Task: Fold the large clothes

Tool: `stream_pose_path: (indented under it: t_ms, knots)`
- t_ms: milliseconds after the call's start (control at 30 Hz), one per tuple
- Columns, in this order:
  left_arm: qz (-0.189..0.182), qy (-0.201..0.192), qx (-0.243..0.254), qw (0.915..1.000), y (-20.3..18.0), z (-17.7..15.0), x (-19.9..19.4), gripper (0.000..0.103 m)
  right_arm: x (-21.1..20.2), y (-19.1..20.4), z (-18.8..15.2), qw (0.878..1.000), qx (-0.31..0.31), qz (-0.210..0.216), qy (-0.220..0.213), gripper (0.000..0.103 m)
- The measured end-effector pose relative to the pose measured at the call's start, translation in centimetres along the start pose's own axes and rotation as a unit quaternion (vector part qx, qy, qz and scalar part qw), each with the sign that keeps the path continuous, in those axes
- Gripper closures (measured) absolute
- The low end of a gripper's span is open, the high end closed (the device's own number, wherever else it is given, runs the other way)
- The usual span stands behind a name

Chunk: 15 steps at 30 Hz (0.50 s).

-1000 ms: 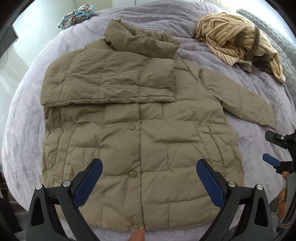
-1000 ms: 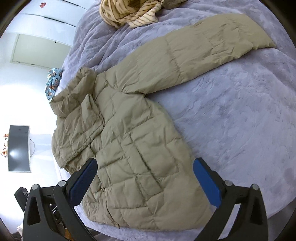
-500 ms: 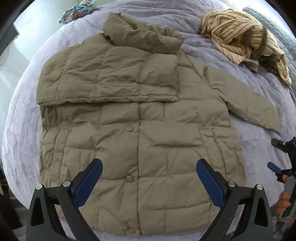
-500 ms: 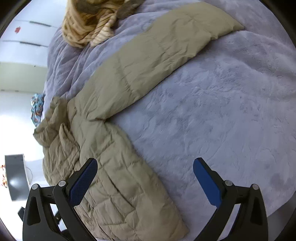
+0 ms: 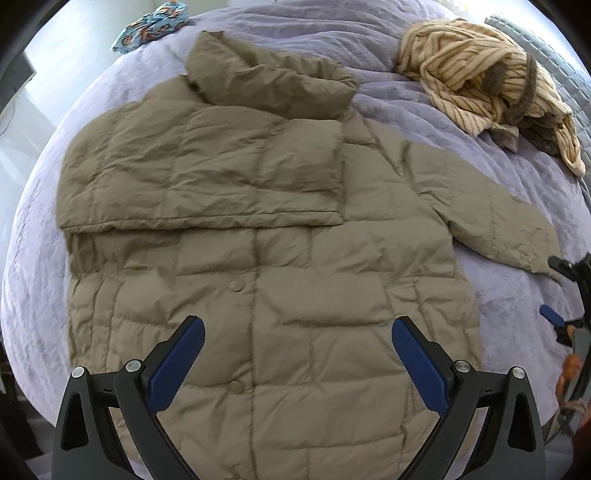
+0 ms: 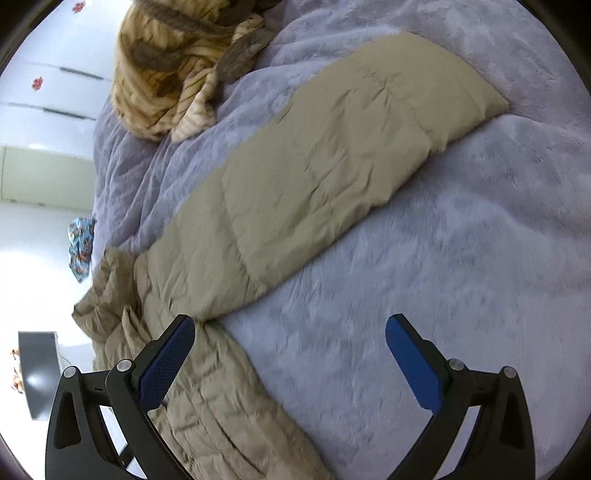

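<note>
Since a second ago both tools have pushed forward: my left tool (image 5: pixel 295 354) has moved up over the coat's (image 5: pixel 258 295) lower front, so the hem has slid out of its view, and my right tool (image 6: pixel 290 354) has swung away from the body toward the loose sleeve (image 6: pixel 332 155).

My left tool hangs above the coat with its blue pads (image 5: pixel 177 363) wide apart, gripping nothing. Under it run the placket and two snaps (image 5: pixel 236 285). Farther up, the coat's left sleeve (image 5: pixel 199 177) lies folded flat across the chest, and the collar (image 5: pixel 269 83) bunches above that.

My right tool is also spread wide and empty. Its left pad (image 6: pixel 162 363) sits over the coat's side edge, near the armpit; its right pad is over bare blanket (image 6: pixel 461 277). From there the loose sleeve stretches away to the upper right, flat on the blanket, cuff farthest out. In the left view this tool (image 5: pixel 561 291) shows at the right edge, just beside that cuff.

Beyond the coat, a striped garment (image 5: pixel 487 74) lies crumpled at the far right of the bed, and a patterned cloth (image 5: pixel 151 24) sits at the far left edge. The coat lies face up, spread across the middle of the bed.
</note>
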<state>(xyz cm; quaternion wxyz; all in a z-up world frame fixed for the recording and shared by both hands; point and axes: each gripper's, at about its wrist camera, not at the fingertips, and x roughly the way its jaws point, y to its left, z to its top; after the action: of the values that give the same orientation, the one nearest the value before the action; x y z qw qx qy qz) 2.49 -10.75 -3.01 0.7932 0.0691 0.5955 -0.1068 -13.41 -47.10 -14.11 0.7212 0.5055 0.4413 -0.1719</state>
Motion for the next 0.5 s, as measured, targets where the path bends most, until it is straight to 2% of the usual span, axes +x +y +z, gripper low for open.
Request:
stream_pose_path:
  t_ms: [133,233,367,500]
  knots:
    - [-0.007,0.006,0.008,0.9999,-1.4,0.2,0.5,0.001,0.7,-2.6,2.4,0.998,0.059,0.022,-0.011,0.000]
    - [-0.008,0.007,0.014,0.9998,-2.2,0.5,0.8,0.001,1.3,-5.1,4.0,0.991,0.118,0.052,-0.026,0.000]
    - [-0.005,0.009,0.018,0.9998,-2.7,0.8,1.3,0.001,2.1,-7.7,5.5,0.983,0.166,0.067,-0.045,0.000]
    - [0.002,0.011,0.012,0.9999,-3.0,0.9,1.5,0.001,3.1,-9.9,6.5,0.965,0.232,0.112,-0.059,0.000]
